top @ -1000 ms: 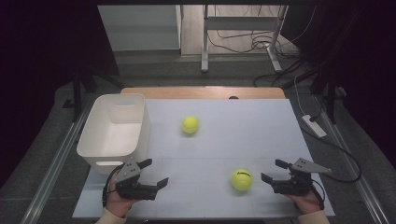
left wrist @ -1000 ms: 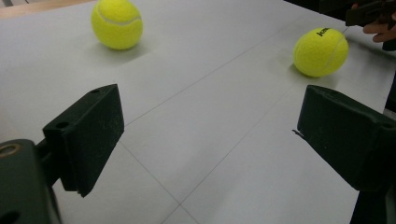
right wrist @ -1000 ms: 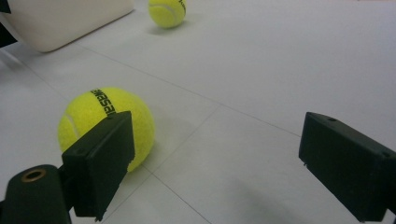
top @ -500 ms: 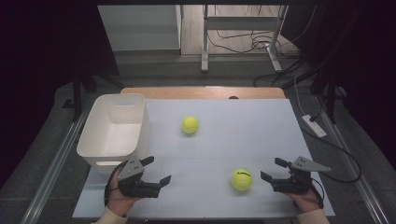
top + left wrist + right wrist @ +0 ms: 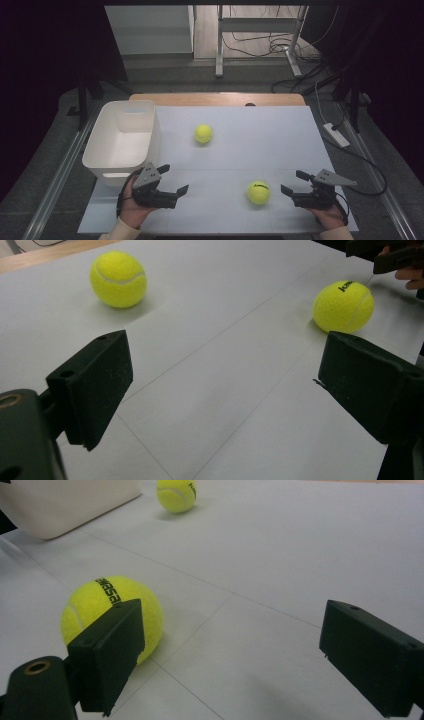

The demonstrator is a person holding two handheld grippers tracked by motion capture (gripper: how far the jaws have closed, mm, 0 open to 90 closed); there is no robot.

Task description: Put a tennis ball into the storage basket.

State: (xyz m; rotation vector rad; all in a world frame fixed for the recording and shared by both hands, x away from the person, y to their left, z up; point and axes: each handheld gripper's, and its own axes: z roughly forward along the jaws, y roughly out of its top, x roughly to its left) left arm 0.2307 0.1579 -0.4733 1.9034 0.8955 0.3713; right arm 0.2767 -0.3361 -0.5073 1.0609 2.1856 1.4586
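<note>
High view: the left gripper (image 5: 174,179), a black two-jaw tool topped by a grey three-cornered plate, is held in a hand at the near left of the white table sheet (image 5: 270,135); its jaws stand wide apart and hold nothing. The right gripper (image 5: 292,183), of the same build, lies at the near right, its jaws likewise spread wide and empty. The near yellow felt tennis ball with black lettering (image 5: 258,192) rests on the sheet between the two grippers, close ahead of the right gripper's jaws and well apart from the left's. In the right gripper view this ball (image 5: 100,610) sits just beyond one jaw, which covers part of it; whether jaw and ball touch cannot be told, and its lettering is cut off. A second yellow felt tennis ball (image 5: 203,133) lies farther off, ahead of both grippers, and is cropped by the top edge of the right gripper view. The white rectangular plastic bin (image 5: 117,160) stands just beyond the left gripper; its near wall is partly hidden by the grey plate. Both forearms are cut off by the bottom edge.
</note>
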